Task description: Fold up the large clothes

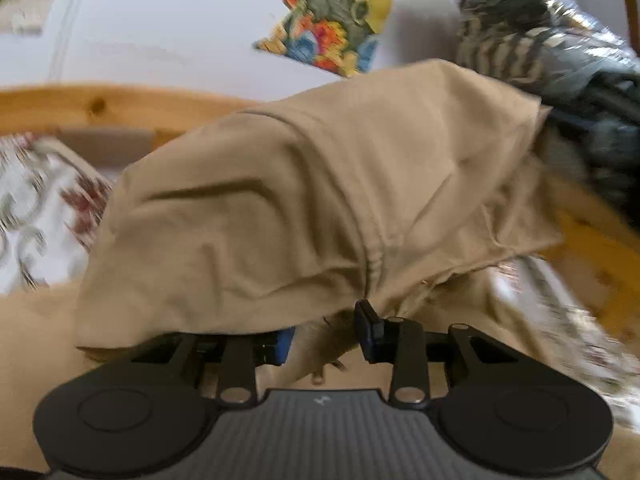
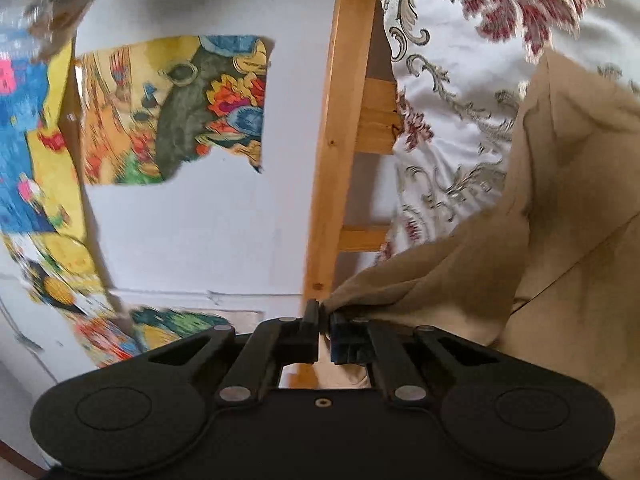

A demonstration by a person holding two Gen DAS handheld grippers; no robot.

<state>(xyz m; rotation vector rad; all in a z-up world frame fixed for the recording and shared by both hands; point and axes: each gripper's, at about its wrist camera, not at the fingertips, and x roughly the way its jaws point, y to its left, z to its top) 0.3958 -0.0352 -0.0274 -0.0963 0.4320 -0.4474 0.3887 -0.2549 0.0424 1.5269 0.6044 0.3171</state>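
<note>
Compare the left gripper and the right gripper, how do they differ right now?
The right gripper has its fingers closed, pinching a corner of the tan garment; the left gripper has its fingers apart. The tan garment drapes over the left gripper, hiding one finger, while it hangs off to one side of the right gripper. Both are the same black two-finger design and both touch the same cloth.

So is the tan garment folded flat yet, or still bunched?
Still bunched: the tan garment drapes in loose creases over the left gripper, while the right gripper pinches one corner.
</note>
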